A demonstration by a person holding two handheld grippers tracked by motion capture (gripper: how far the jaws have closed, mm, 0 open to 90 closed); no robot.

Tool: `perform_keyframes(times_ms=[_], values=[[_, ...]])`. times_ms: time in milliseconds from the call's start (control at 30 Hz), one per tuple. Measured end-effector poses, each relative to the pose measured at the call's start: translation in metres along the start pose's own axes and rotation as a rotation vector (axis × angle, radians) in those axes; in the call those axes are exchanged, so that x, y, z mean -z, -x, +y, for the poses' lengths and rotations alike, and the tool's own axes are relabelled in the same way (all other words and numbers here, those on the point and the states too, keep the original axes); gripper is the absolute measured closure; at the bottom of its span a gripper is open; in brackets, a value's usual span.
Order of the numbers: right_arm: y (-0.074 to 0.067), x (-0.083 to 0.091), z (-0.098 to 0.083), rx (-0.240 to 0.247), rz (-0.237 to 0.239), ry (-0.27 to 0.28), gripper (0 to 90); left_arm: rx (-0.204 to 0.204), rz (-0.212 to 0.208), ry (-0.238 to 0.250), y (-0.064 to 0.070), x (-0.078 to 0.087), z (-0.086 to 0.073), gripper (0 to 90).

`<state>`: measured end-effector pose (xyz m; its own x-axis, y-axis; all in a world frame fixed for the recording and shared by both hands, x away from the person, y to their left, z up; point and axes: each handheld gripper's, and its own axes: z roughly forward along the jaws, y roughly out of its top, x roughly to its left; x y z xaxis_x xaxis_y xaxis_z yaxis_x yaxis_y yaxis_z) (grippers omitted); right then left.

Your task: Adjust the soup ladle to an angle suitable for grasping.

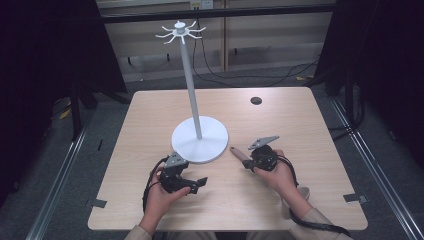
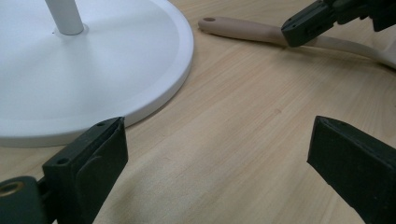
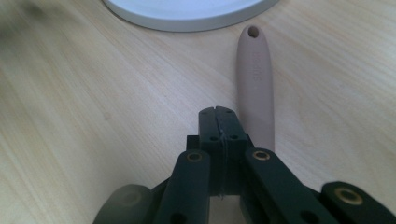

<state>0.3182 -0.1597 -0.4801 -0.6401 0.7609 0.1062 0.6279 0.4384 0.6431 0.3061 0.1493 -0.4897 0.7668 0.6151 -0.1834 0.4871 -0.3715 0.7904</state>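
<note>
**Two tools low on the worktop, a spoon handle beside the right one**

Two hands held the tools over the near half of the worktop (image 1: 300,115). The left tool (image 2: 219,154) had its jaws spread wide, nothing between them but bare wood. Ahead of it and to its left lay the white round base (image 2: 116,70) of a stand, whose thin pole (image 1: 192,90) rose to a crown of hooks (image 1: 179,31). In the high view the left tool (image 1: 197,183) sat just in front of that base, in the left hand (image 1: 160,192).

The right tool (image 3: 218,122) had its jaws pressed together, pinching nothing. A pale wooden handle (image 3: 254,79), with a small hole at its far end, lay flat on the worktop just to that tool's right, running alongside the jaws; whether it touched them could not be told. The handle's holed end pointed toward the base rim and stopped short of it. From the left tool's camera the same handle (image 2: 243,30) lay ahead and to the right, with the right tool (image 2: 308,23) over its middle. The right hand (image 1: 280,172) gripped its tool from behind.

A small dark disc (image 1: 256,100) sat far ahead of the right tool, near the far edge.
</note>
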Motion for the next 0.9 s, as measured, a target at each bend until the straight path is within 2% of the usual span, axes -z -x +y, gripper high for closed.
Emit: perform_keyframes(times_ms=[233,733,900], values=[[-0.001,-0.012,-0.006,-0.005,-0.006,-0.035,90.0,-0.004,0.004,0.000,-0.001,0.001,0.000,4.9],[0.006,-0.012,-0.003,-0.042,-0.040,-0.034,90.0,-0.003,0.004,0.001,0.000,0.001,0.000,4.9],[0.013,-0.011,-0.003,-0.077,-0.056,-0.018,90.0,-0.002,0.008,0.002,0.000,0.002,0.000,4.9]])
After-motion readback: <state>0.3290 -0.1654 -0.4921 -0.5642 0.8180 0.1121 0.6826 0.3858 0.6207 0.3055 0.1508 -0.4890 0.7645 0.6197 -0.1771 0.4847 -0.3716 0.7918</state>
